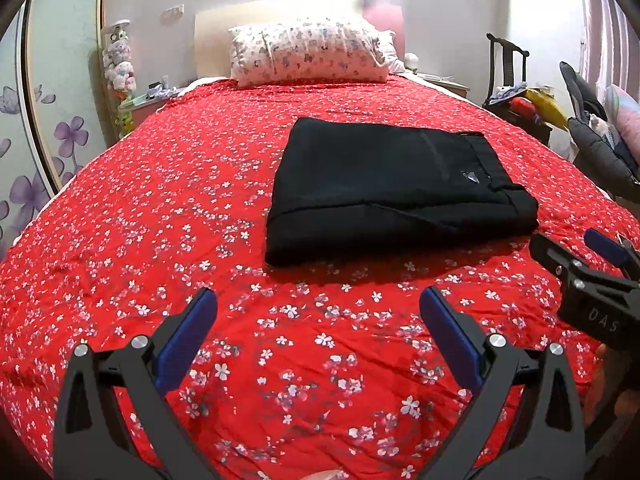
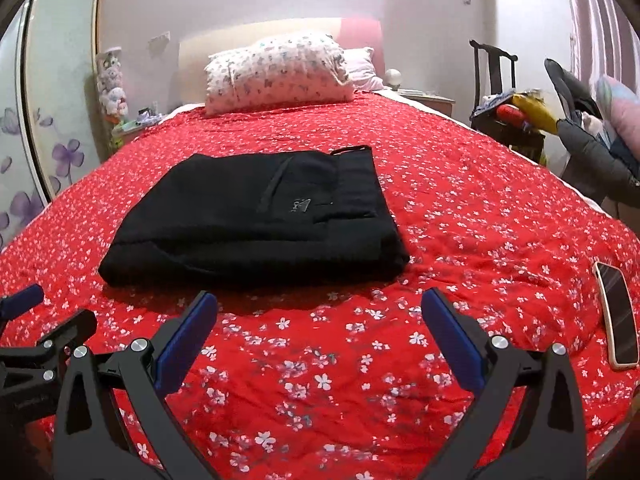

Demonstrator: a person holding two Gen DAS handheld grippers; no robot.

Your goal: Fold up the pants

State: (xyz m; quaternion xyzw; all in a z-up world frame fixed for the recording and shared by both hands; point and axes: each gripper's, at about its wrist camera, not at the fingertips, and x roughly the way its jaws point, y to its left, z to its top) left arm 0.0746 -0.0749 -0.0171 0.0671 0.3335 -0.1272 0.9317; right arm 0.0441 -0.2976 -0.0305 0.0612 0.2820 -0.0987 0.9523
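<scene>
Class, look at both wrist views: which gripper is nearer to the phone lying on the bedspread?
Right. The phone lies just right of the open right gripper. The left gripper, also open, sits further left, beyond the right one, in front of the folded black pants.

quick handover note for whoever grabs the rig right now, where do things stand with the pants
Left tool: open, empty, over the bedspread short of the pants.
Right tool: open, empty, likewise short of the pants.
Black pants: lying as a compact folded rectangle mid-bed on the red floral bedspread, waistband end toward the right, neither tool touching them.
Phone: on the bedspread at the right, apart from the pants.
Done: the fold looks finished.
Left: probably nothing beyond a check that the edges sit square; tidy them if you want it neater.
</scene>
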